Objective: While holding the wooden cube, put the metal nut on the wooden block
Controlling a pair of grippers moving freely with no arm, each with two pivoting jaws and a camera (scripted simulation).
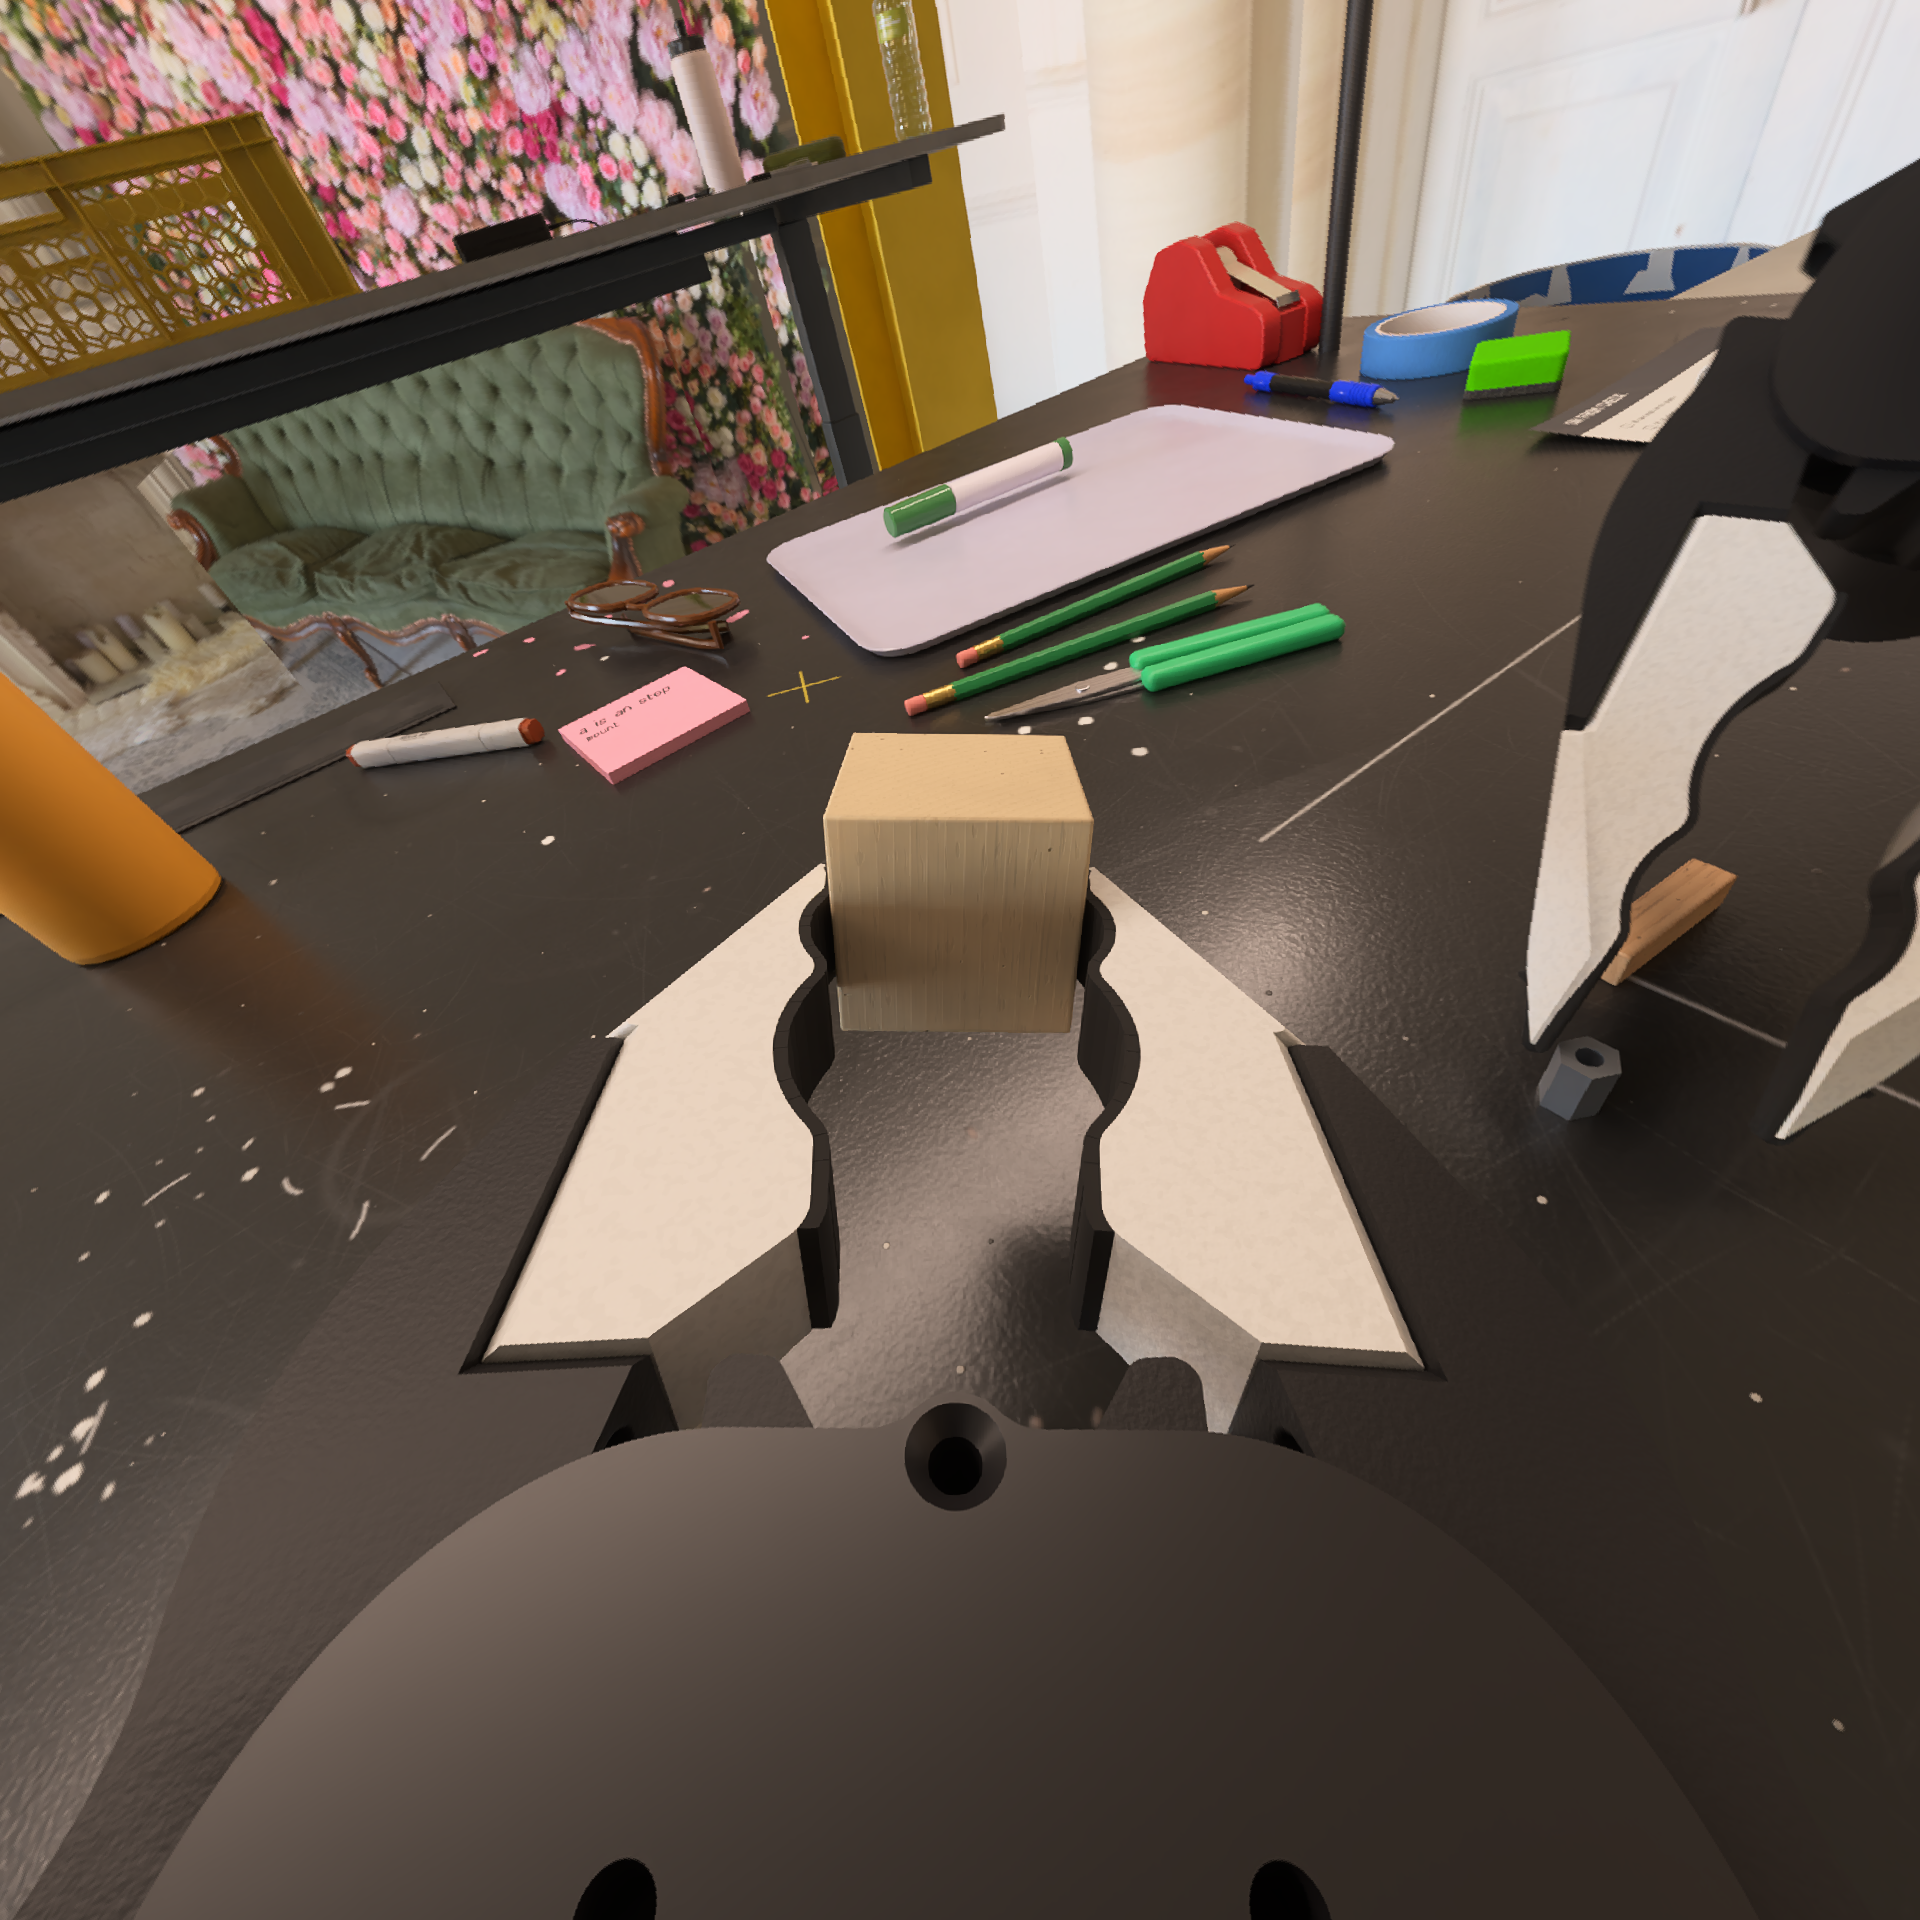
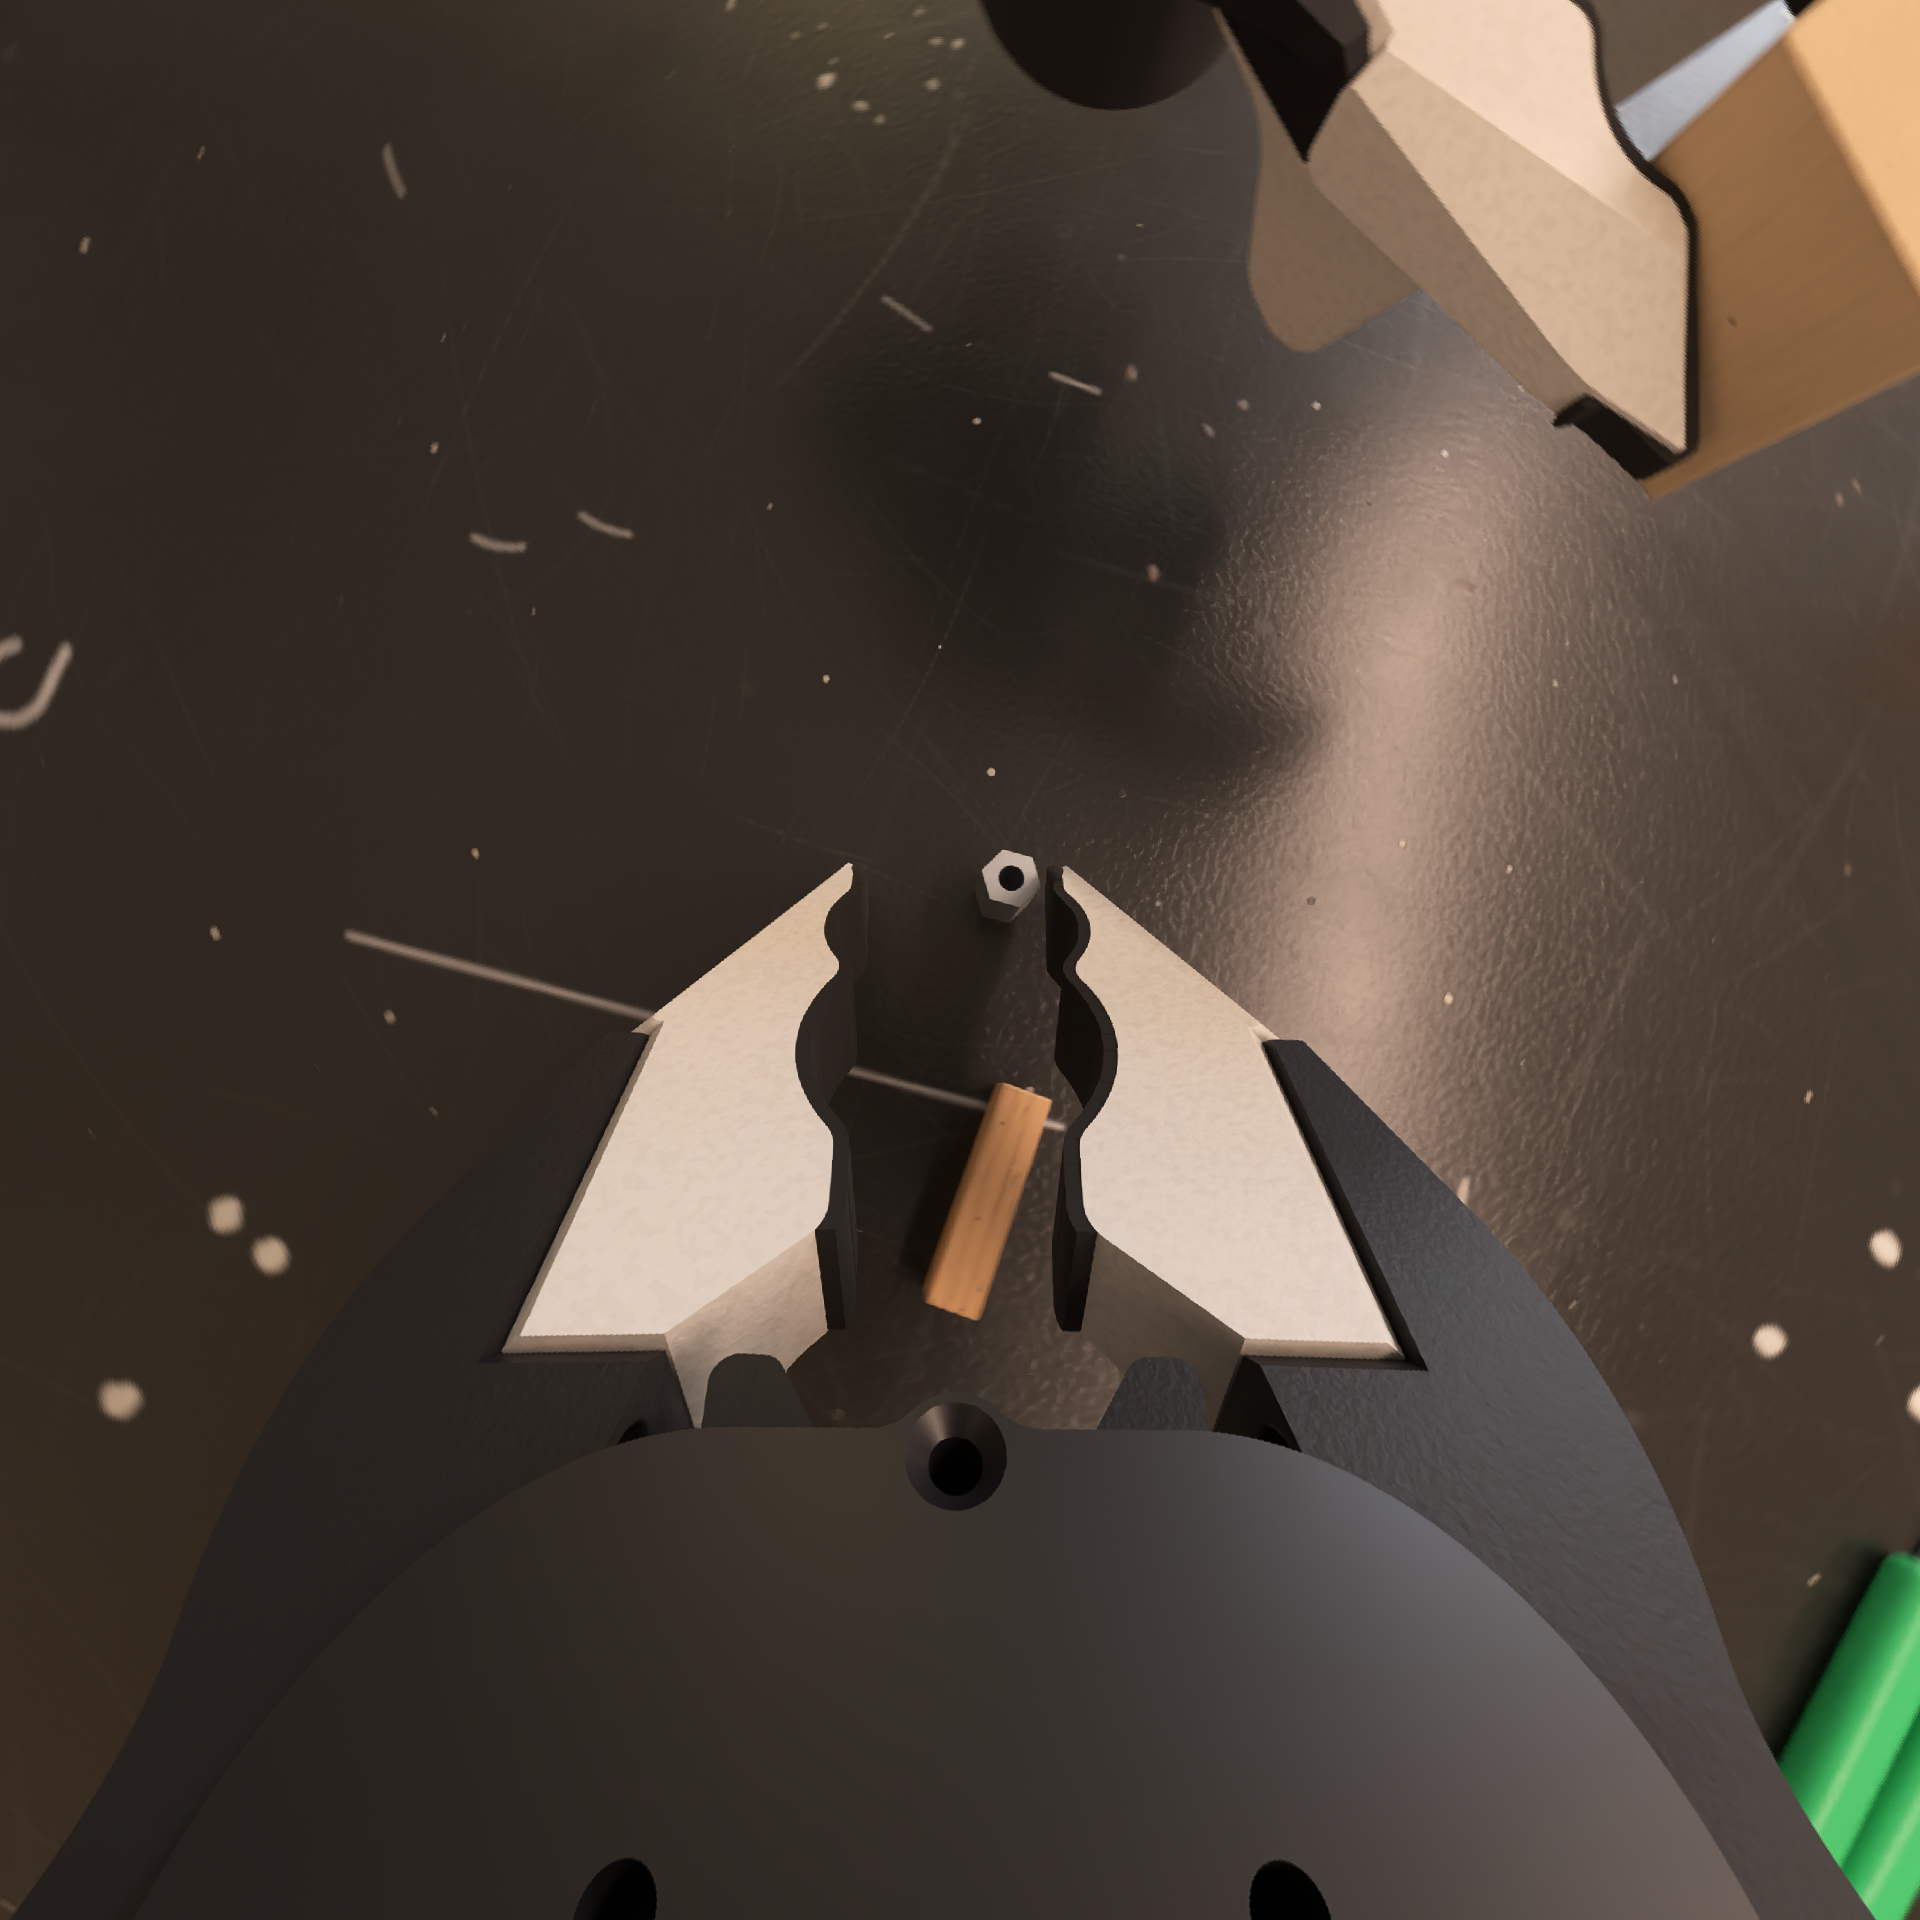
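My left gripper [image 1: 958, 875] is shut on the wooden cube [image 1: 956, 935] and holds it above the dark table [image 1: 416, 1039]. Both also show at the top right of the right wrist view, the gripper [image 2: 1507, 229] and the cube [image 2: 1829, 260]. My right gripper [image 2: 954, 871] is open and points down at the table. The small grey metal nut [image 2: 1008, 883] stands between its fingertips, nearer the right one. The small wooden block [image 2: 982, 1200] lies flat on the table, seen between the fingers. In the left wrist view the right gripper [image 1: 1662, 1086] straddles the nut [image 1: 1579, 1078], with the block [image 1: 1668, 920] behind it.
Behind the cube lie a lilac tray [image 1: 1195, 499] with a green marker [image 1: 977, 488], two green pencils [image 1: 1091, 613], green-handled scissors [image 1: 1226, 644], a pink note pad [image 1: 655, 722], a white marker [image 1: 447, 743] and glasses [image 1: 655, 608]. An orange cylinder [image 1: 83, 831] stands left. A red tape dispenser [image 1: 1226, 296] stands far back.
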